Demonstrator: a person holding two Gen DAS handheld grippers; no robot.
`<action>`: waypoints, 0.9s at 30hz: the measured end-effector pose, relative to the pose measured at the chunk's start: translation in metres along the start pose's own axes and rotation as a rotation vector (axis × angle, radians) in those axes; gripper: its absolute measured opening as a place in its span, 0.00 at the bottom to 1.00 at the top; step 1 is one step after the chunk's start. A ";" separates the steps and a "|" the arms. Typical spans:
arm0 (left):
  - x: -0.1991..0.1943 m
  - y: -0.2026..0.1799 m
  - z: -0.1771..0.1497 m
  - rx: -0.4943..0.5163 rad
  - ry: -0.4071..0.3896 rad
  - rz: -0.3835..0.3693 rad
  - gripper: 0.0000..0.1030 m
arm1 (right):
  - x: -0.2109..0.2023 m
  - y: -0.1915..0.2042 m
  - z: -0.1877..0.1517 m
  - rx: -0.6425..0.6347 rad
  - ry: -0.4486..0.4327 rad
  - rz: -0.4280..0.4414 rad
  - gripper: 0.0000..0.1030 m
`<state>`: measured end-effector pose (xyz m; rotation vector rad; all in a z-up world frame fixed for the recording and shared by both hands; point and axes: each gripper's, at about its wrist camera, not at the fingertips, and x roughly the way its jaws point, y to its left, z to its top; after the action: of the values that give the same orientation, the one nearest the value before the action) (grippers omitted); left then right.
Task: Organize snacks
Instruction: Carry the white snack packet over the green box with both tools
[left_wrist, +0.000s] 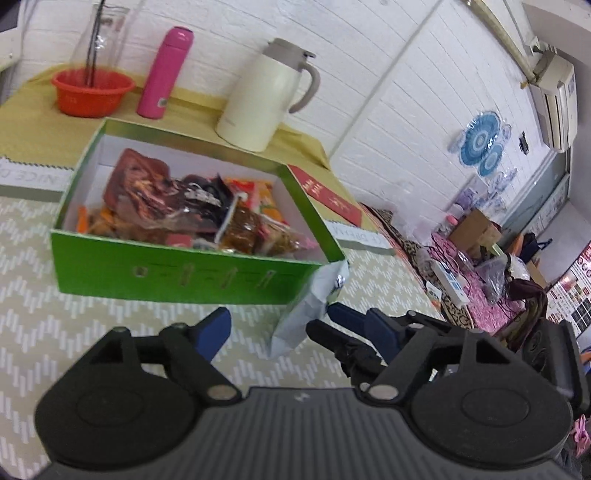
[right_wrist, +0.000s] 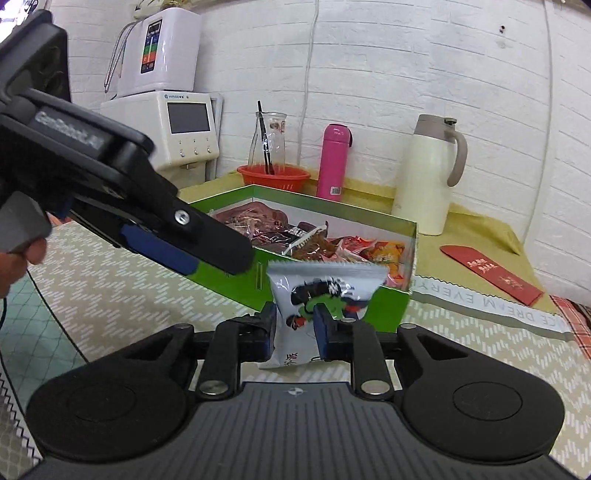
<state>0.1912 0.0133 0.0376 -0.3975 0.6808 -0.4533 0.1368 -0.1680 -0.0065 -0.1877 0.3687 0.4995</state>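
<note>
A silver-white snack packet (right_wrist: 325, 284) with dark print stands upright between the blue pads of my right gripper (right_wrist: 294, 328), which is shut on its lower half. It hangs just in front of the near right corner of the green box (right_wrist: 388, 306). The box (left_wrist: 184, 273) holds several red, brown and orange snack bags (left_wrist: 177, 206). My left gripper (left_wrist: 295, 321) is open with nothing in its jaws. In the right wrist view the left gripper (right_wrist: 229, 254) reaches in from the left, its tips just short of the packet's top edge. The packet (left_wrist: 310, 306) also shows in the left wrist view.
Behind the box stand a cream jug (left_wrist: 266, 99), a pink bottle (left_wrist: 164, 74), a red basket (left_wrist: 92, 92) and a glass carafe (right_wrist: 267, 140). A red envelope (right_wrist: 491, 277) lies to the right. White appliances (right_wrist: 184, 125) sit at the back left. A hand (right_wrist: 14, 266) shows at the left edge.
</note>
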 end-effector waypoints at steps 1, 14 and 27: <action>-0.003 0.004 0.001 -0.005 -0.008 0.010 0.78 | 0.008 0.002 0.001 -0.002 0.005 0.000 0.47; 0.051 0.004 -0.007 0.072 0.017 0.042 0.87 | 0.014 0.000 -0.010 -0.008 0.013 -0.020 1.00; 0.088 0.017 -0.006 0.123 0.063 0.015 0.46 | 0.052 -0.032 -0.012 0.082 0.136 0.099 0.99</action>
<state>0.2518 -0.0198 -0.0194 -0.2630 0.7124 -0.4927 0.1915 -0.1759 -0.0347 -0.1251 0.5325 0.5693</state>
